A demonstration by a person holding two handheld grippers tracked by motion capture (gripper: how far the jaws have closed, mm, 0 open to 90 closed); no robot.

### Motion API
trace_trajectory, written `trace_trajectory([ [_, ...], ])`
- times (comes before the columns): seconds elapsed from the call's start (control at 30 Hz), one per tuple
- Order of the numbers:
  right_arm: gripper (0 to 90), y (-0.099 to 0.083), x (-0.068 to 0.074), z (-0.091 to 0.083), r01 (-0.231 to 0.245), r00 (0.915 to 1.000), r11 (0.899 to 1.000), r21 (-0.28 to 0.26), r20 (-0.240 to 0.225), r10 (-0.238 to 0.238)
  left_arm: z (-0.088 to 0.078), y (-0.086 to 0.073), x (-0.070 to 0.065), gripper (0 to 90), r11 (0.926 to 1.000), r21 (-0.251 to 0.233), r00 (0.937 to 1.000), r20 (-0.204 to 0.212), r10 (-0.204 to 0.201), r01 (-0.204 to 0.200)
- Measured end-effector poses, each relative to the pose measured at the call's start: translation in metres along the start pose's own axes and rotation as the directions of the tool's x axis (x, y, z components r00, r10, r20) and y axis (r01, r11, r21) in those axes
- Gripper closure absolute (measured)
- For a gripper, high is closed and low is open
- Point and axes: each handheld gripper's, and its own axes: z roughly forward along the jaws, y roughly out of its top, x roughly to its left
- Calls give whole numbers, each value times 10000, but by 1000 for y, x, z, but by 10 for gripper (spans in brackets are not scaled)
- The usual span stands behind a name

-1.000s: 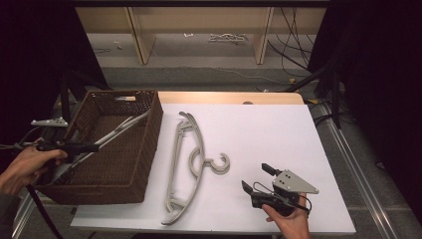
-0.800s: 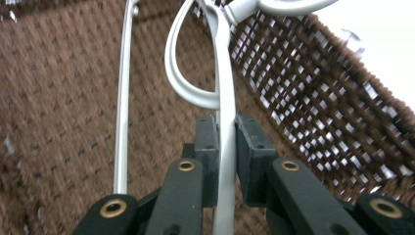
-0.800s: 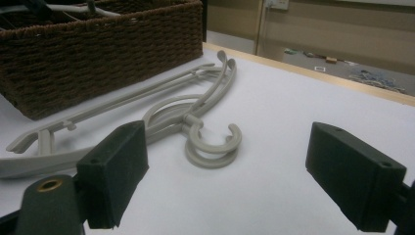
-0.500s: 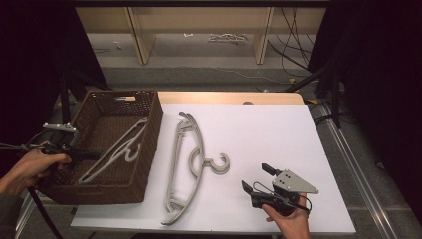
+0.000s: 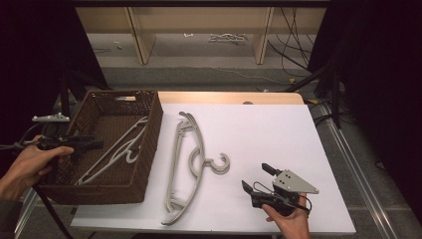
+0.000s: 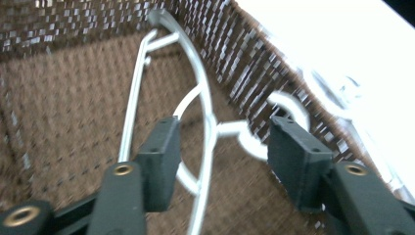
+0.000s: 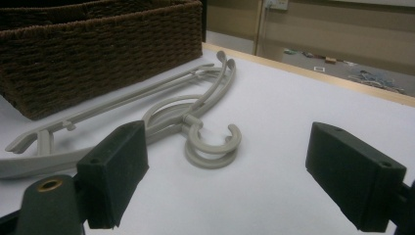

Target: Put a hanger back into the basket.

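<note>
Plainly, the white counter [image 5: 278,129] has open room on its right half, from the stacked grey hangers [image 5: 185,164] out to its right edge. Along its left edge sits the brown wicker basket [image 5: 149,144], with one pale hanger [image 5: 117,149] lying inside. Over the basket's left wall hangs the left gripper [image 5: 92,145], jaws spread wide and empty above that hanger. Near the front edge the right gripper [image 5: 256,178] is low, jaws wide apart, holding nothing, facing the stacked hangers' hooks [image 7: 213,147].
</note>
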Motion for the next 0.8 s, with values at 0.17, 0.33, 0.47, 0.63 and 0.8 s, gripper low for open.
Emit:
trace_trajectory([
  [0.17, 167, 0, 0, 0, 14, 10000, 10000, 35, -34, -14, -2, 7, -28, 346, 9983, -580, 9996, -283, 41, -57],
  [0.33, 167, 1, -1, 0, 148, 9999, 9998, -149, 47, -147, -3, 11, -61, 320, 9887, -1424, 9989, -122, 460, -473],
  [0.47, 167, 1, 1, -1, -12, 10000, 10000, 53, -62, 12, -3, 11, -79, 317, 9769, -2070, 9986, -36, 533, -529],
  [0.63, 167, 1, 1, -2, -19, 10000, 10000, 77, -66, 19, 6, 7, -98, 284, 9690, -2423, 9985, 134, 533, -484],
  [0.8, 167, 1, 1, -1, -11, 10000, 10000, 66, -53, 12, 17, 3, -121, 246, 9656, -2521, 9971, 252, 721, -634],
])
